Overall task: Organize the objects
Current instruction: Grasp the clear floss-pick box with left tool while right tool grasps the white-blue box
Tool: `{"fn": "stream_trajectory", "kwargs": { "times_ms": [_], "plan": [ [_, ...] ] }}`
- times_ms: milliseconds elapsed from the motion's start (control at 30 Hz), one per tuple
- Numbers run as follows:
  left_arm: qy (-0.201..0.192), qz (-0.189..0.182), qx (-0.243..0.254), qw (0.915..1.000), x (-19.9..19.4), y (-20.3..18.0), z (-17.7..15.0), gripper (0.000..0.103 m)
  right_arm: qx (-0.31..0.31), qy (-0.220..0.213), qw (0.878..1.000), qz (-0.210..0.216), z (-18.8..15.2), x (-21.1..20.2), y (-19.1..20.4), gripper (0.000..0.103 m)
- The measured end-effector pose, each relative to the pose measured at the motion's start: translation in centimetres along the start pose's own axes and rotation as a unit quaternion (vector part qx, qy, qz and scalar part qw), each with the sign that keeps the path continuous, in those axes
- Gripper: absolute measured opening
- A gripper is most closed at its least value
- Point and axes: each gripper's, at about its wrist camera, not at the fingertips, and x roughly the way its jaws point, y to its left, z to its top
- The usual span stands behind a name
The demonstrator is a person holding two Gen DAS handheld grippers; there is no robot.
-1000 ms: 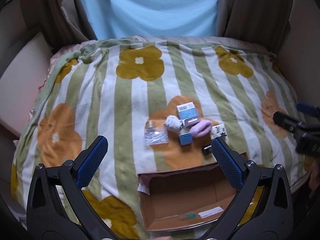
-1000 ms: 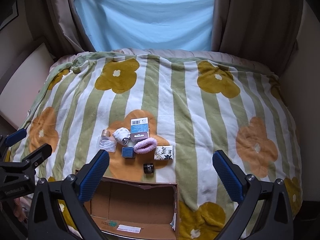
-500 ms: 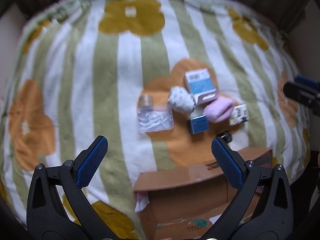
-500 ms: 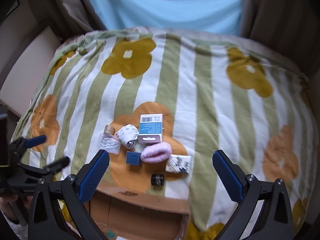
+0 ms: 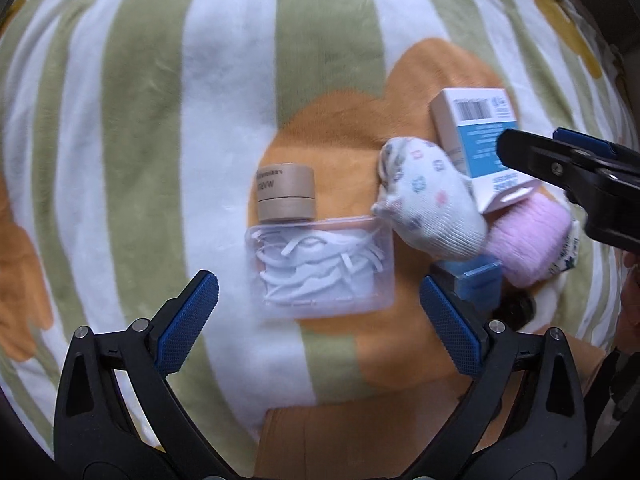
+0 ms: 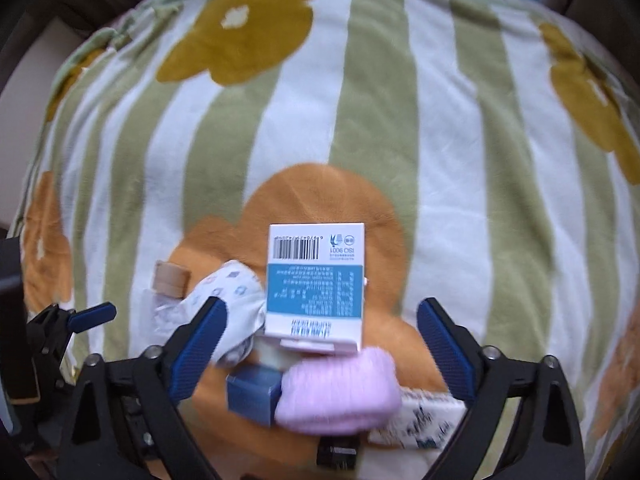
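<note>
Small objects lie clustered on a striped flower blanket (image 5: pixel 200 80). My left gripper (image 5: pixel 318 312) is open just above a clear plastic case of white strips (image 5: pixel 322 266); a tan round jar (image 5: pixel 285 193) lies behind it. A patterned white sock ball (image 5: pixel 430 204), a blue-and-white box (image 5: pixel 478 132), a pink fuzzy roll (image 5: pixel 528 240) and a small blue box (image 5: pixel 476 282) lie to the right. My right gripper (image 6: pixel 320 346) is open, its jaws either side of the blue-and-white box (image 6: pixel 316 284) and pink roll (image 6: pixel 340 392).
A cardboard box edge (image 5: pixel 360 432) shows below the left gripper. A floral white box (image 6: pixel 424 424) and a small dark jar (image 6: pixel 336 452) lie at the front of the cluster. The small blue box (image 6: pixel 252 394) sits left of the pink roll.
Both grippers have moved down and forward, close over the cluster of objects. The cardboard box has slipped almost out of view. Both stay open.
</note>
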Motion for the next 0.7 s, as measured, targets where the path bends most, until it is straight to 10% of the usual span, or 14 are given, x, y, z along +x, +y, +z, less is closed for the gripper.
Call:
{"fn": "stream_trajectory", "kwargs": {
  "times_ms": [700],
  "plan": [
    [0.021, -0.006, -0.040, 0.9990, 3.0, -0.2, 0.6, 0.078, -0.010, 0.034, 0.999, 0.000, 0.0, 3.2, -0.6, 0.065]
  ]
}}
